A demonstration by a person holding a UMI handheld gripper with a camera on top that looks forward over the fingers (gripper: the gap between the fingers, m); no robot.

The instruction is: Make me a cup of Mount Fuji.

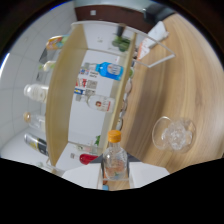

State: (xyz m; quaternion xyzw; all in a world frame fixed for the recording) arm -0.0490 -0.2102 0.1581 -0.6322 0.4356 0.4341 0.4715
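Upright, orange-capped bottle [115,159] between fingers [115,181].

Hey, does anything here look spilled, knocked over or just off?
Nothing looks spilled or broken. The orange-capped bottle sits upright between the gripper fingers. The glass with ice stands apart on the wooden counter. The shelf bottles appear to lie sideways, which may be only the camera's tilt.
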